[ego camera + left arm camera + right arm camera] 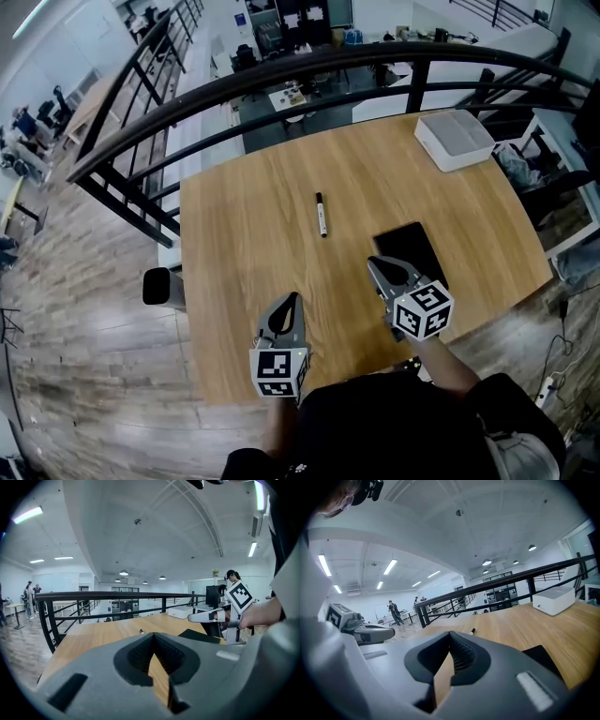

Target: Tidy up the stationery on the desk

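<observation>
With the jaws of the left gripper (292, 300) and the right gripper (374, 264) together and empty, I think one should open wide before it reaches the pen (322, 214), which lies mid-desk (234, 244) ahead, near the black pad (412, 246).

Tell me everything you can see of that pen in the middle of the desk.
The pen is slim, with a white barrel and dark ends, and looks like plastic. It lies flat near the middle of the wooden desk, its length running roughly away from the person, slightly slanted. Only the desk touches it.
</observation>
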Tool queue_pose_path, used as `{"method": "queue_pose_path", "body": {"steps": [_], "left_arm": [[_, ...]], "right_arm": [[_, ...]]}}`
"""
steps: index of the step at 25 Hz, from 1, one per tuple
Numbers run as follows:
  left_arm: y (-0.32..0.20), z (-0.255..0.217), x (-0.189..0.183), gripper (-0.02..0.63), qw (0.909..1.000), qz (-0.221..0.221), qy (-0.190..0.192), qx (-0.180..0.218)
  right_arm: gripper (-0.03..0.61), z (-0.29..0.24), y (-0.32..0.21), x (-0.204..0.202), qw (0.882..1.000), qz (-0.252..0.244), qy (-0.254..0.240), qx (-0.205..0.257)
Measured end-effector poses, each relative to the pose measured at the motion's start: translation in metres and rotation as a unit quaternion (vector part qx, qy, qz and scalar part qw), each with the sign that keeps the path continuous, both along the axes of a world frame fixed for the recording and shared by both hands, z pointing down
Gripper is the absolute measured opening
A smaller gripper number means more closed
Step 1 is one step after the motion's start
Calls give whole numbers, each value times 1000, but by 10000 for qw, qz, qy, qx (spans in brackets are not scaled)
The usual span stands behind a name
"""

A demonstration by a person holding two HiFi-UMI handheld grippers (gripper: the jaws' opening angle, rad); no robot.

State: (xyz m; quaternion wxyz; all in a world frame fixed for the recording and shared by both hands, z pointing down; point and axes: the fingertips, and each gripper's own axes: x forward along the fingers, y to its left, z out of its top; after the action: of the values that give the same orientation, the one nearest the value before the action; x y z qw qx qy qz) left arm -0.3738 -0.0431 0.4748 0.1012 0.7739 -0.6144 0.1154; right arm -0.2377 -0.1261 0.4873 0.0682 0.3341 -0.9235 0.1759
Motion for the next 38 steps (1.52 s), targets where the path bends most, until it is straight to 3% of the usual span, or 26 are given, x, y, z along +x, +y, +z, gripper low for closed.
{"method": "queue_pose_path", "body": {"steps": [7,16,25,38], "left_arm": [[-10,2,-48,-3,9998,42,-177,9],[-29,5,-91,-3,9998,75,100,160],[-45,27,-108,-2,9992,52,400,44],[-48,46,-119,-2,9979,-3,636,-147]], "right_arm": [[6,6,-26,-46,9996,136,227,-63],[8,28,-73,-84,9966,517,591,-232],[19,61,-117,-113,9913,724,968,-525],[91,122,-153,-135,9718,834,1930,-1070]]}}
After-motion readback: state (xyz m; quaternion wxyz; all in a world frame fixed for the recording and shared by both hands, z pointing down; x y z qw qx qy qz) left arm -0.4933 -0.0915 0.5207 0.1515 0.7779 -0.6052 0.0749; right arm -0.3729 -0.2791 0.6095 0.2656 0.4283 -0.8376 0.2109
